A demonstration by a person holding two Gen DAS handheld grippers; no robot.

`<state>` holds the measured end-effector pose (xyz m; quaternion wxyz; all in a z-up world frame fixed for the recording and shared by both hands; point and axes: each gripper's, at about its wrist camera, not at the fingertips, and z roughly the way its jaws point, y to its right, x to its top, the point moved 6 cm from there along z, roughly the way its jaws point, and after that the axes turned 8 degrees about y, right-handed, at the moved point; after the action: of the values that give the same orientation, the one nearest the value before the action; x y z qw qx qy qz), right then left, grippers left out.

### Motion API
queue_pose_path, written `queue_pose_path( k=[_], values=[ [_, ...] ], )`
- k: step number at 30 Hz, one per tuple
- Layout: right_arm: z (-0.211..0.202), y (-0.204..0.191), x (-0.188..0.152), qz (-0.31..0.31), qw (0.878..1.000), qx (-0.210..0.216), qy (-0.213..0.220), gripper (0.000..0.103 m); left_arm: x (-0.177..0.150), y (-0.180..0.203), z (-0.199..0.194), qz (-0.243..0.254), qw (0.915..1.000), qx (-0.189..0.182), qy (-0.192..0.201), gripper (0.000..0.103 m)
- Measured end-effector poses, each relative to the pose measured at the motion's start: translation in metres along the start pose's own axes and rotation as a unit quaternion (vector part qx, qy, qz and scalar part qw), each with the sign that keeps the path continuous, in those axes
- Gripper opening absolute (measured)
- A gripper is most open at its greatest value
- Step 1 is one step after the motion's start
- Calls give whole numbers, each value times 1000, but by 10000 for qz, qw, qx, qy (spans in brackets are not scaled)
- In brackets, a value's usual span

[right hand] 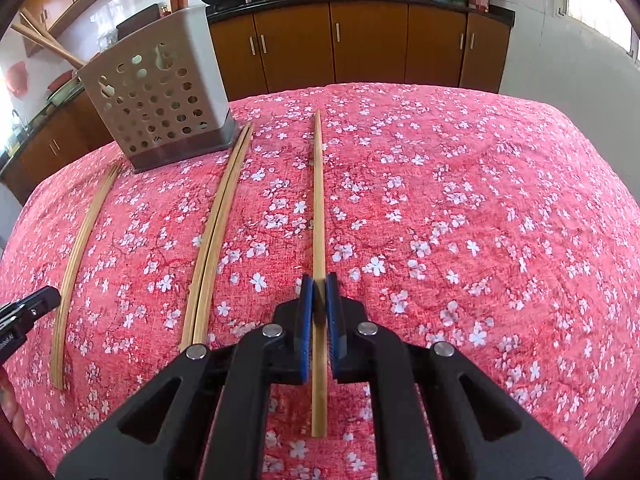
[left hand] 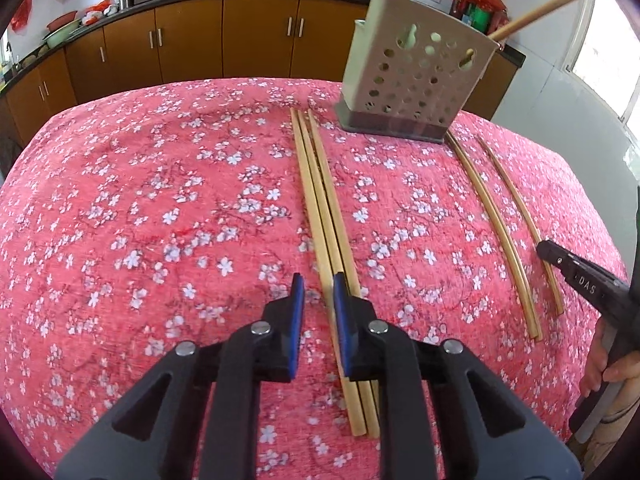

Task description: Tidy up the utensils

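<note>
A grey perforated utensil holder [left hand: 416, 76] [right hand: 160, 96] stands at the far side of the table with some wooden utensils in it. Three bamboo chopsticks [left hand: 324, 208] lie together under my left gripper [left hand: 318, 284], which is open just above them with nothing between its pads. A chopstick pair [left hand: 492, 216] [right hand: 218, 220] and a single chopstick [left hand: 524, 216] [right hand: 319, 208] lie further right. My right gripper [right hand: 319, 284] has its pads closed against the single chopstick near its near end. The three chopsticks also show at the left of the right wrist view [right hand: 80, 248].
The table wears a red floral cloth [left hand: 160, 200] [right hand: 480, 200]. Brown kitchen cabinets [left hand: 224, 36] with woks on the counter run behind it. The right gripper's body [left hand: 588, 284] shows at the left wrist view's right edge.
</note>
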<state>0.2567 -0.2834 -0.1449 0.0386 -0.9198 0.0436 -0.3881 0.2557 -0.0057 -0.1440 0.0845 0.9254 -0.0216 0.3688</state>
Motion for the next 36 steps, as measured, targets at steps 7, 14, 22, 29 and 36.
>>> queue_pose_path(
  k=[7, 14, 22, 29, 36],
  values=[
    [1, -3, 1, -69, 10000, -39, 14, 8, 0, 2, 9, 210, 9992, 325, -4, 15],
    [1, -9, 1, -282, 9996, 78, 58, 8, 10, -13, 16, 135, 9983, 567, 65, 9],
    [5, 14, 6, -83, 9996, -176, 181, 8, 22, -87, 9, -386, 9951, 898, 170, 11],
    [6, 13, 5, -66, 9996, -141, 216, 8, 20, -88, 7, -302, 9948, 918, 324, 11],
    [4, 14, 4, -67, 9996, -137, 217, 8, 16, -87, 2, -463, 9953, 773, 347, 11]
  ],
)
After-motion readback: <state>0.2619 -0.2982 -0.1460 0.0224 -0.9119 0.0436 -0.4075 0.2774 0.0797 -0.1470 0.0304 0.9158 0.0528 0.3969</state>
